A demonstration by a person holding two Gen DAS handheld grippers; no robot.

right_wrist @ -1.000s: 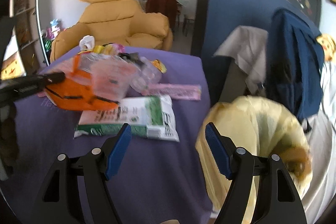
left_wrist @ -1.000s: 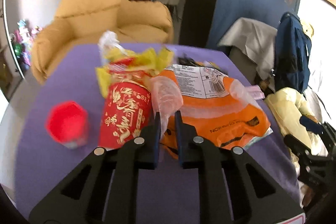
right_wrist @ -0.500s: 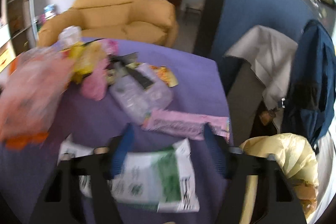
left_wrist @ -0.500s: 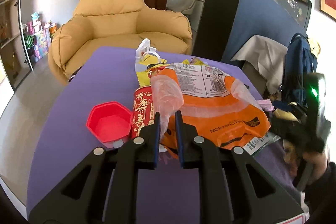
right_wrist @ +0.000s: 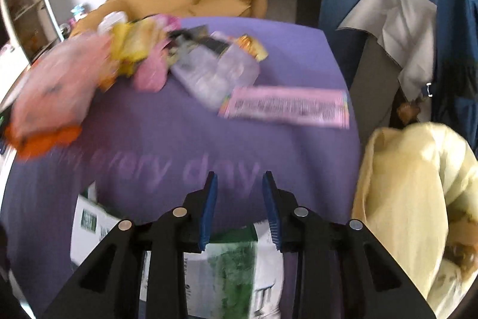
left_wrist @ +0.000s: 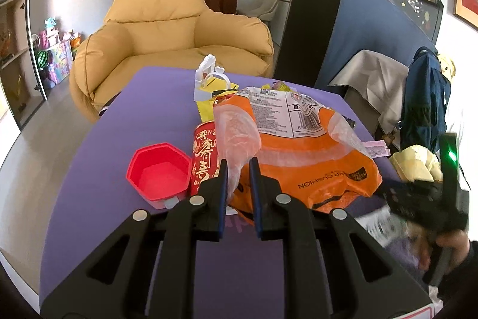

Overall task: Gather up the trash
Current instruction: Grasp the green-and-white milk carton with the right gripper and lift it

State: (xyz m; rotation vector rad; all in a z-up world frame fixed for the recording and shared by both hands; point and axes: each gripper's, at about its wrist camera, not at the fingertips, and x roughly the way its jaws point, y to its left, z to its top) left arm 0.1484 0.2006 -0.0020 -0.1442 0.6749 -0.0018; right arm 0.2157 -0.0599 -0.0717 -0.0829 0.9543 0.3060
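Observation:
My left gripper (left_wrist: 238, 166) is shut on the clear plastic flap of an orange snack bag (left_wrist: 301, 157), which rests on the purple cloth (left_wrist: 149, 97). A red can (left_wrist: 204, 157) and a red hexagonal cup (left_wrist: 158, 175) stand just left of it. My right gripper (right_wrist: 239, 178) points down at the cloth, its jaws closing. A green-and-white packet (right_wrist: 230, 262) lies under and between its fingers near their roots, and the pads do not visibly press it. A yellow trash bag (right_wrist: 412, 199) hangs open off the table's right edge. The left wrist view shows the right gripper (left_wrist: 418, 199) blurred.
A pink wrapper (right_wrist: 286, 106), a clear plastic packet (right_wrist: 218, 73) and a heap of yellow and pink wrappers (right_wrist: 140, 50) lie further back. A tan armchair (left_wrist: 167, 29) stands behind the table. A blue backpack (left_wrist: 427, 97) and a grey cloth (left_wrist: 373, 73) are on the right.
My right gripper's jaws narrowed from wide open and it dropped from beside the yellow bag down over the green-and-white packet. The left gripper kept its hold on the plastic and shifted early on.

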